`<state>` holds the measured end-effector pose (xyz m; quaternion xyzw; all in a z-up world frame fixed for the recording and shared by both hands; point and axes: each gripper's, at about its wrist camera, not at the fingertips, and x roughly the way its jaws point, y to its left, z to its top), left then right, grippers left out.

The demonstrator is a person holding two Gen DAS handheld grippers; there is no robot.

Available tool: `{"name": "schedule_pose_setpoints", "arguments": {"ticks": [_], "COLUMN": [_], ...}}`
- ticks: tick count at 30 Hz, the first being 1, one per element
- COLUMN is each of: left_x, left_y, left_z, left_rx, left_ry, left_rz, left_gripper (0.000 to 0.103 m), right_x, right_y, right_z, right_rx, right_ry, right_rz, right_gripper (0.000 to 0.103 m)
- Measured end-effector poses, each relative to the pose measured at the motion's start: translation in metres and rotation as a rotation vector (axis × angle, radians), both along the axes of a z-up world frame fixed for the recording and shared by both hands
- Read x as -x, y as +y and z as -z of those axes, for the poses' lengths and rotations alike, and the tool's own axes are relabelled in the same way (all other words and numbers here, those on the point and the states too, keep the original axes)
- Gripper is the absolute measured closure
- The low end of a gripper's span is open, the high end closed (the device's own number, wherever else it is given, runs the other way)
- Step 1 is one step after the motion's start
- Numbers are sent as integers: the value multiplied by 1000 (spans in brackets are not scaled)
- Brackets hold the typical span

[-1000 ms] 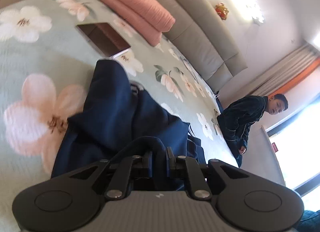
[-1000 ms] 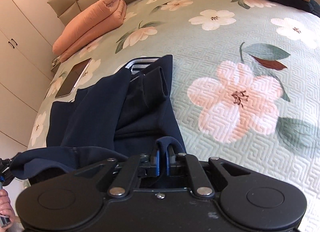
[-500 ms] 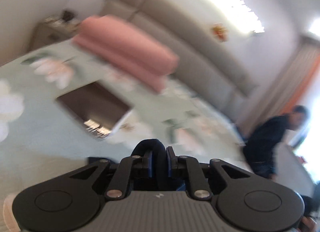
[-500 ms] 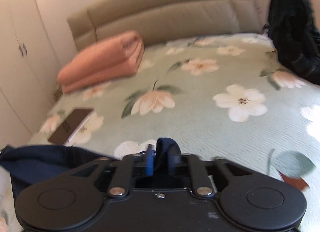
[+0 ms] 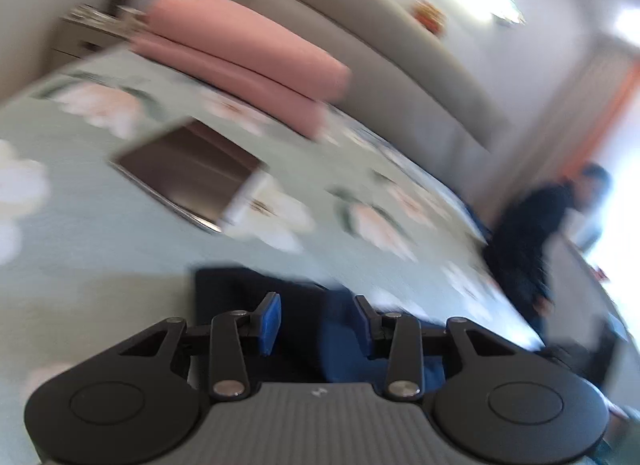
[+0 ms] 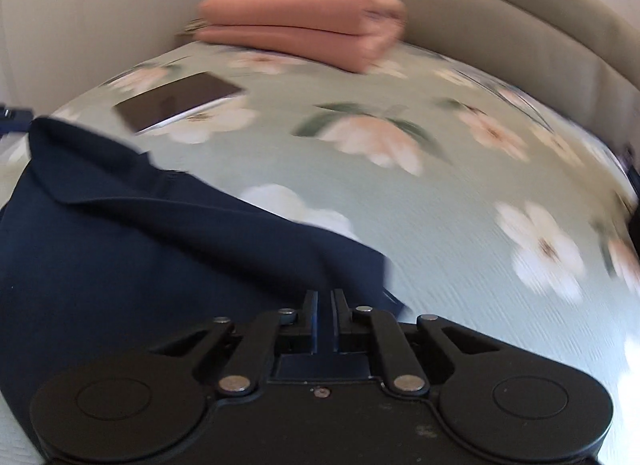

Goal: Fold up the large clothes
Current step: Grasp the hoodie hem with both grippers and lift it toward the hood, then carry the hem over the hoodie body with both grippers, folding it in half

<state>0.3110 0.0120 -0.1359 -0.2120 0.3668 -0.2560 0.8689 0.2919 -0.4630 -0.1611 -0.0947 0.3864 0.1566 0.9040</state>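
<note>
My left gripper (image 5: 318,319) has its jaws spread wide, blue pads showing, with navy cloth lying between them but not pinched. That cloth is the navy garment (image 5: 256,289), which fills the lower centre of the left wrist view, just ahead of my fingers, on the floral bedspread (image 5: 80,233).

My right gripper (image 6: 325,307) is nearly closed, its jaws pressed on a thin fold of the same navy garment (image 6: 132,249), which spreads across the lower left of the right wrist view.

A dark tablet (image 6: 178,101) lies flat on the bedspread (image 6: 460,225) in the upper left, apart from the garment's far edge. Beyond it a folded pink blanket (image 6: 304,39) sits against the padded headboard (image 6: 500,17) at the top of the frame. In the left wrist view, a blurred person in dark clothes (image 5: 532,241) is at the right edge beside the bed.
</note>
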Motion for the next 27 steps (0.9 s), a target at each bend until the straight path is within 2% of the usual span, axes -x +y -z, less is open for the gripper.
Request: {"name": "schedule_pose_setpoints", "arguments": {"ticks": [3, 6, 8, 9, 11, 13, 14, 15, 16, 18, 19, 21, 22, 23, 24, 25, 26, 27], "left_x": [12, 17, 1, -13, -45, -75, -83, -86, -84, -71, -63, -51, -49, -50, -52, -57, -57, -55], "left_y": [-5, -8, -11, -15, -25, -31, -31, -29, -26, -25, -29, -46, -55, -65, -73, -76, -69, -62], "left_z": [12, 35, 50, 54, 59, 64, 67, 67, 64, 51, 45, 40, 45, 56, 73, 92, 104, 101], "left_rx": [28, 30, 81, 97, 108, 48, 17, 6, 23, 58, 55, -21, -78, -143, -233, -301, -282, -225], "left_ry": [53, 95, 111, 103, 68, 48, 60, 69, 61, 21, -6, -35, -15, 15, 55, 108, 134, 144], "left_rz": [98, 93, 95, 86, 56, -55, -120, -162, -174, -140, -103, -46, -30, -10, -14, -34, -69, -99], "left_gripper": [62, 62, 64, 64, 63, 67, 70, 70, 70, 69, 64, 61, 62, 63, 72, 99, 100, 99], "right_x": [-12, -17, -23, -31, -53, -75, -84, -90, -91, -81, -72, -56, -52, -53, -58, -64, -65, -66], "right_y": [33, 70, 87, 91, 85, 67, 63, 59, 51, 32, 29, 37, 44, 51, 57, 57, 52, 45], "right_z": [13, 22, 26, 30, 30, 31, 35, 40, 40, 26, 18, 10, 14, 24, 42, 58, 64, 59], "right_rx": [-48, -60, -40, -29, -67, -151, -112, -30, -4, -84, -116, -109, -88, -57, -1, 21, -18, -66], "right_ry": [41, 63, 52, 51, 33, 47, 45, 32, 13, -7, -25, -49, -33, 3, 66, 115, 120, 132], "right_rz": [-116, -220, -239, -229, -141, -7, 71, 145, 193, 225, 208, 144, 118, 104, 112, 124, 141, 176], "right_gripper": [95, 95, 94, 95, 103, 103, 103, 103, 100, 100, 99, 99, 99, 99, 100, 101, 101, 102]}}
